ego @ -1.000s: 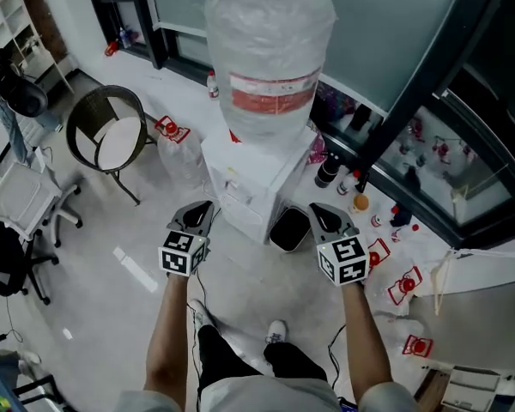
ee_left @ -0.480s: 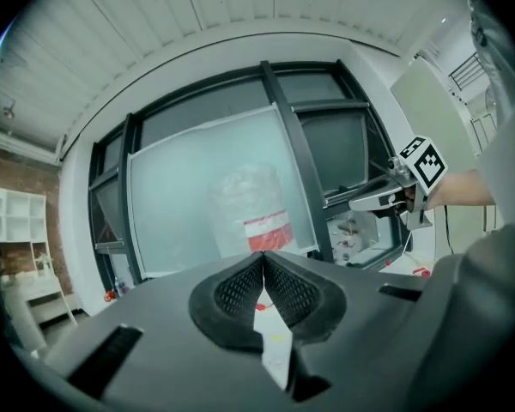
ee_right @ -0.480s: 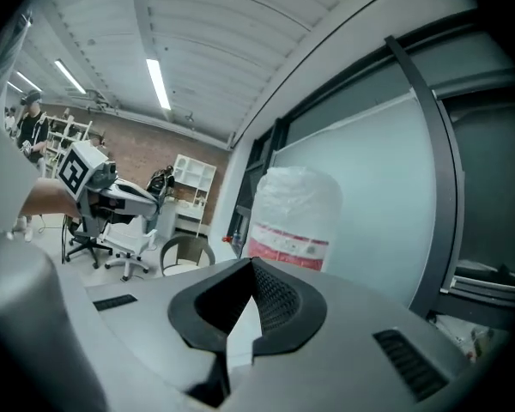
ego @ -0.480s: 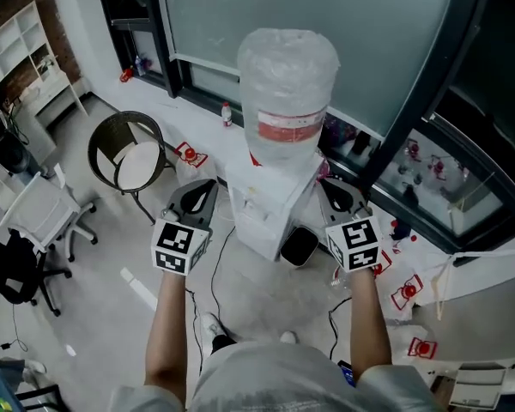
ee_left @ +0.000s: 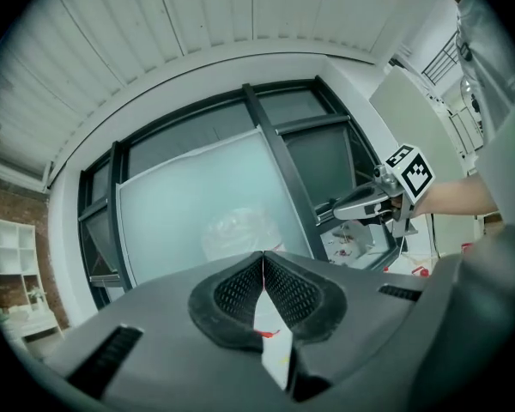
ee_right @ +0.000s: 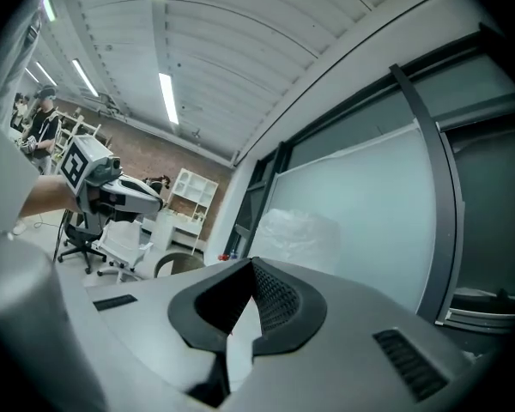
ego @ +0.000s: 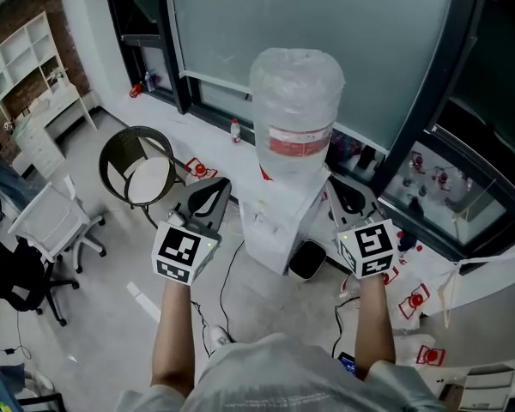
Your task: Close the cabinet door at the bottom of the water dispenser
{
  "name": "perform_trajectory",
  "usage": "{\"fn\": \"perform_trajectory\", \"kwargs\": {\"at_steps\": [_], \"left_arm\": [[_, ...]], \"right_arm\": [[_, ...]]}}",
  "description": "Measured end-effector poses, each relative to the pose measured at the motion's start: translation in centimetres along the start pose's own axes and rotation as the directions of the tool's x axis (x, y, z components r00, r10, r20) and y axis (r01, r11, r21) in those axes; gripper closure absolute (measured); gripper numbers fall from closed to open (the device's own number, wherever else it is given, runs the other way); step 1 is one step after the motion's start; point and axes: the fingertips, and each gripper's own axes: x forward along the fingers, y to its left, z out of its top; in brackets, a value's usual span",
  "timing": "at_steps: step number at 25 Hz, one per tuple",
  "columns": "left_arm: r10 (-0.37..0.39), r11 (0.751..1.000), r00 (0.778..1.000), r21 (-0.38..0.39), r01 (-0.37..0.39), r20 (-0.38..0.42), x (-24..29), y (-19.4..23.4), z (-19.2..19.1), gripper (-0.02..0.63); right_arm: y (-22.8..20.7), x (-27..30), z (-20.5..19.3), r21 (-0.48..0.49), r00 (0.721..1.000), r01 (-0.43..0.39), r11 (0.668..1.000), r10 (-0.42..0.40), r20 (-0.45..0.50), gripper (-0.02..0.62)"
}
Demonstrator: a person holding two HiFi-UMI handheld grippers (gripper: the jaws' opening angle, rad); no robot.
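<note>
My left gripper and right gripper are both clenched on nothing, their ribbed black pads pressed tip to tip. Between them stands the water dispenser, a boxy white body on the smooth grey floor, near the floor's edge along the frosted glass wall. On top sits a rounded bottle wrapped in crinkled clear film, with a red band. From this steep angle I can't clearly make out the cabinet door at its foot.

Ahead of the jaws stands a frosted window in dark frames. Left of them are a round chair, a white office chair, white shelving and grey floor.
</note>
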Motion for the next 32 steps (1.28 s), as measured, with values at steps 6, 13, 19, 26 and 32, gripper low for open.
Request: {"fn": "perform_trajectory", "kwargs": {"at_steps": [6,13,19,26,32], "left_arm": [[-0.017,0.999,0.998,0.048,0.014,0.061,0.4,0.8,2.8,0.584],[-0.030,0.997,0.995,0.067,0.024,0.100,0.7,0.9,4.1,0.586],[-0.034,0.998,0.995,0.063,0.028,0.094,0.7,1.1,3.6,0.584],[-0.039,0.998,0.996,0.051,0.035,0.077,0.3,1.1,2.7,0.584],[-0.036,0.998,0.998,0.054,0.034,0.050,0.1,1.6,1.7,0.584]], "right_arm": [[0.0,0.0,2.4,-0.036,0.999,0.025,0.999,-0.024,0.035,0.571],[0.2,0.1,3.7,-0.072,0.999,0.034,0.997,-0.031,0.044,0.572],[0.5,0.3,3.5,-0.077,0.999,0.030,0.997,-0.028,0.035,0.572],[1.4,0.4,2.7,-0.064,1.000,0.014,0.998,-0.013,0.022,0.572],[2.0,1.0,1.7,-0.054,1.000,0.002,0.999,-0.002,0.003,0.572]]}}
